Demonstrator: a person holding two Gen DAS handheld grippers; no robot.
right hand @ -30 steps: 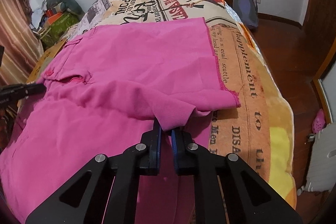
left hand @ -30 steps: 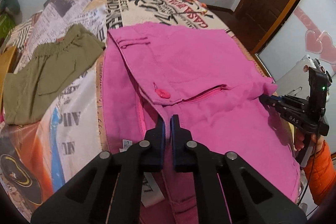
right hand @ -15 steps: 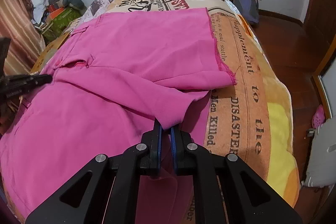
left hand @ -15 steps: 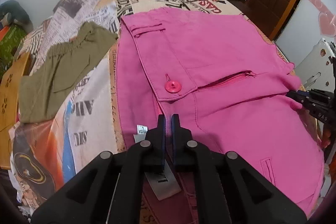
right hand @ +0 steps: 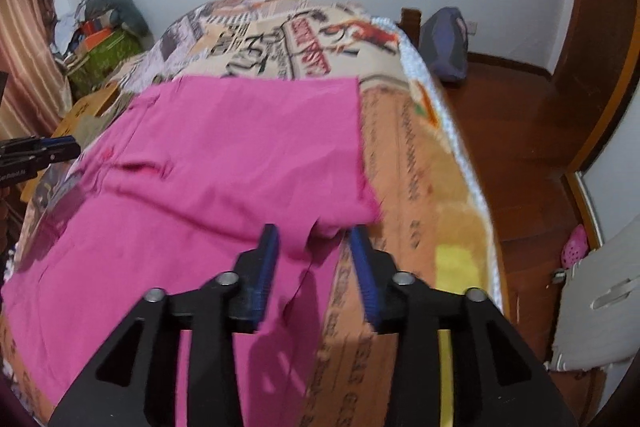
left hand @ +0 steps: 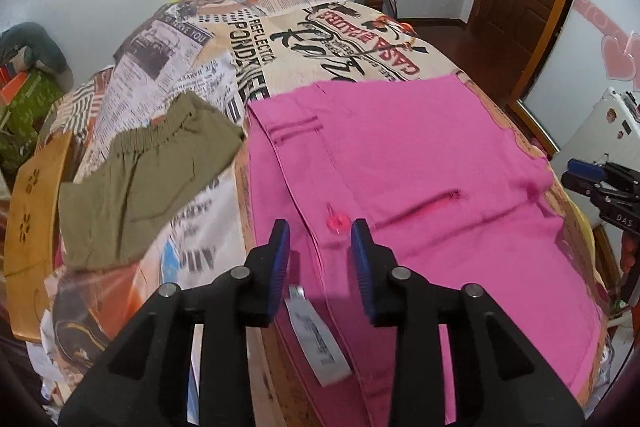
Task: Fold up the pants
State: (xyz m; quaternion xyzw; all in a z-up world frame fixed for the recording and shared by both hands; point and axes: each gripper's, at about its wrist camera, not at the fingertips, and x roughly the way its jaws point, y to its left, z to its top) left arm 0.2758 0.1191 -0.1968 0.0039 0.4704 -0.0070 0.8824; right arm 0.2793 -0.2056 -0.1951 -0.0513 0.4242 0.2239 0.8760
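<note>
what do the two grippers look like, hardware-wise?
Both match: the left gripper and right gripper have black angular frames with triangular cutouts, silver pivot pins and blue ribbed pads. The right gripper's body shows white lettering, seen from the left camera.

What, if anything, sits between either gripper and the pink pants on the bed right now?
Nothing visible. The left gripper hovers over the waistband of the pink pants, jaws opening with no cloth pinched. The right gripper is opening over the hem end. The olive shorts lie off to the side, clear of both.
</note>
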